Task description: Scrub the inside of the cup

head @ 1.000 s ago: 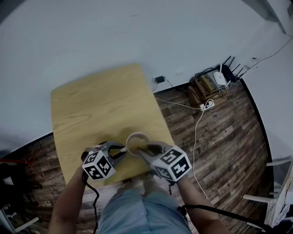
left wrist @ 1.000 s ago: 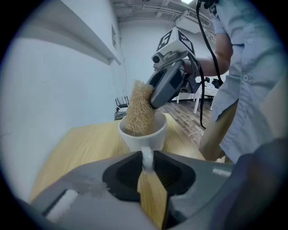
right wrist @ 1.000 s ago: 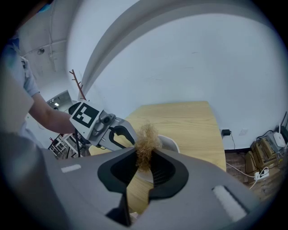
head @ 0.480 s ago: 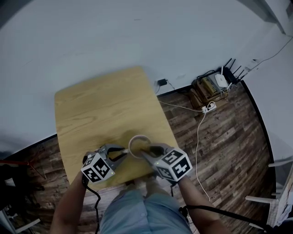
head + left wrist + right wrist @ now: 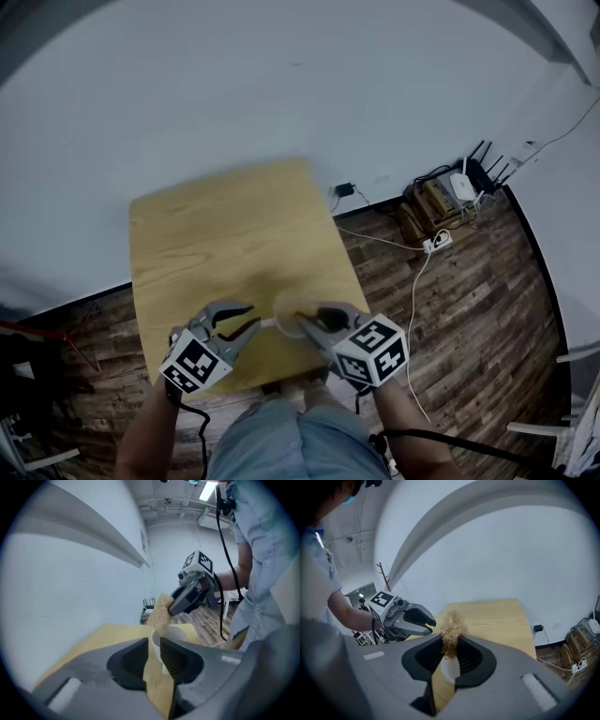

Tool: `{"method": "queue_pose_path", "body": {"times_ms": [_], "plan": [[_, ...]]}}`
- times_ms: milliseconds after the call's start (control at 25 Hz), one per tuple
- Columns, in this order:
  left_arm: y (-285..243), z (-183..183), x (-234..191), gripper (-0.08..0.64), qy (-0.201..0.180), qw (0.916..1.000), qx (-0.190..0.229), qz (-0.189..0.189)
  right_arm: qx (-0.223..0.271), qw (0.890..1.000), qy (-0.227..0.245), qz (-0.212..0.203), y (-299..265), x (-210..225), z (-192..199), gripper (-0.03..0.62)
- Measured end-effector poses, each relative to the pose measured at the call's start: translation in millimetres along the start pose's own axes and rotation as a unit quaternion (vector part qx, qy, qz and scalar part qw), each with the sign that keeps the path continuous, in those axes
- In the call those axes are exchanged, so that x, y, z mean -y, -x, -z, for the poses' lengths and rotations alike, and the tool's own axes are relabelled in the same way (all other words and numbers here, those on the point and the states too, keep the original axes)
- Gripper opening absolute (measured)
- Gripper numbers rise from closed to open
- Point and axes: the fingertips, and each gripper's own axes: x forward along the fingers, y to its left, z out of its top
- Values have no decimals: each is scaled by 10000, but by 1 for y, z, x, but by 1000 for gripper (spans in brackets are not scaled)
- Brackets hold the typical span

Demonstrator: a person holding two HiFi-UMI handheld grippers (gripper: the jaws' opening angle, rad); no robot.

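Here, blur smears the cup point(image 5: 292, 314) near the front edge of the desk point(image 5: 225, 234). Fingers of our left gripper point(image 5: 154, 644) pinch it; those of our right gripper point(image 5: 450, 644) clamp a tan scrubber point(image 5: 451, 629) at its mouth. Plank floor point(image 5: 450, 300), pale wall point(image 5: 281, 94).

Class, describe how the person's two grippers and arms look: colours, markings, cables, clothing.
The left gripper and right gripper are grey with dark pads. Each carries a white cube with black square markers. Black cables trail from them. The person wears a light blue short-sleeved shirt.
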Motion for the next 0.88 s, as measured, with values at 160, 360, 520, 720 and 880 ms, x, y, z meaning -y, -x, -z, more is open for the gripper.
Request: {"method": "queue_pose_path", "body": {"times_ms": [160,360,520,720,880], "plan": [[24,-46,-33,104,375,9921,510,-1083,627,9977,265,66,18,-3,-44,74],[73,-90,-69,104,1609,9420,1434,-2574,1290,9900,534,179,41,-5,-92,75],[95,-114,-77,104,1830,9152,1727,-3147,1620,9834,772,262,51,-7,-119,75],[105,-137,-76,26,1784,9022,1827,-3477,1863,9761,1083,284,58,-14,-142,75],[108,-144,-76,20,1701,8984,1777,-3639,1966,9728,1197,259,60,-17,-153,75]]}}
